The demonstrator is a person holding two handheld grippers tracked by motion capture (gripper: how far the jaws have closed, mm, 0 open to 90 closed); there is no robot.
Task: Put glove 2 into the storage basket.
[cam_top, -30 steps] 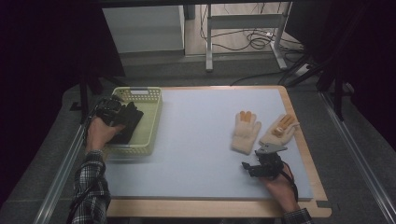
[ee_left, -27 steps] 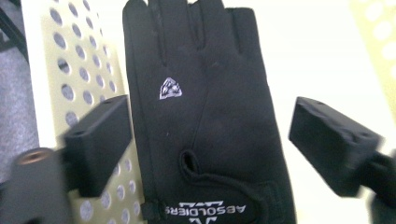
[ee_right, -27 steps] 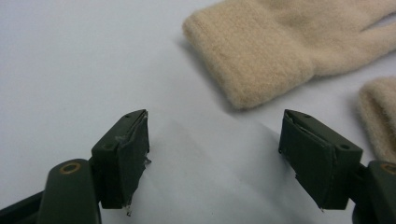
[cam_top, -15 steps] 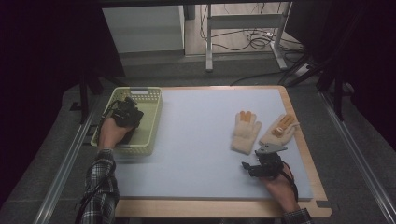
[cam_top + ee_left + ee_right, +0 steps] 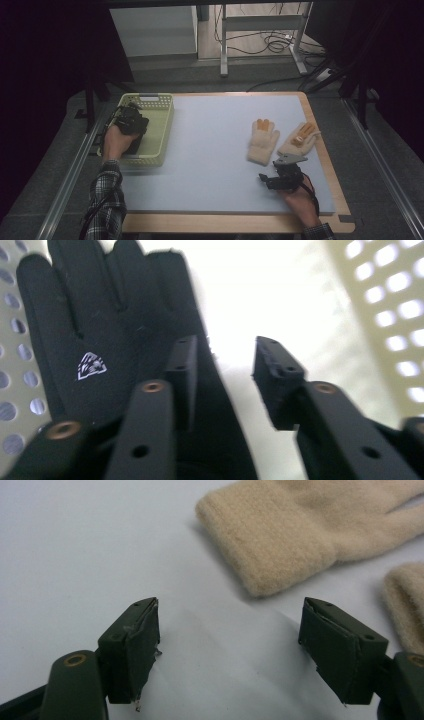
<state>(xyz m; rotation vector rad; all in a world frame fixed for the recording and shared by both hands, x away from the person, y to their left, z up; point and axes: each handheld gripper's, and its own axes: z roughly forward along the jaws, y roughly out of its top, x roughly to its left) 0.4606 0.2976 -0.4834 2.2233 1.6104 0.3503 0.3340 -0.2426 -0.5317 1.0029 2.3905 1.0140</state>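
Observation:
A black glove with a small white logo lies flat on the floor of the pale green basket at the table's left. My left gripper hovers low inside the basket. Its jaws have just been opening; only the bright basket floor shows between them, and the glove lies beside and under the left-hand jaw. Two cream knit gloves with orange fingertips lie at the right. My right gripper rests open on the mat just short of the nearer glove's cuff.
A pale blue mat covers the wooden table, whose edge runs close by the right hand. The basket's perforated walls stand close around the left gripper. Metal rails flank the table.
The left hand has carried the black glove from the basket's edge down into the basket. The glove now lies on the basket floor, free of the jaws. The right gripper has not moved.

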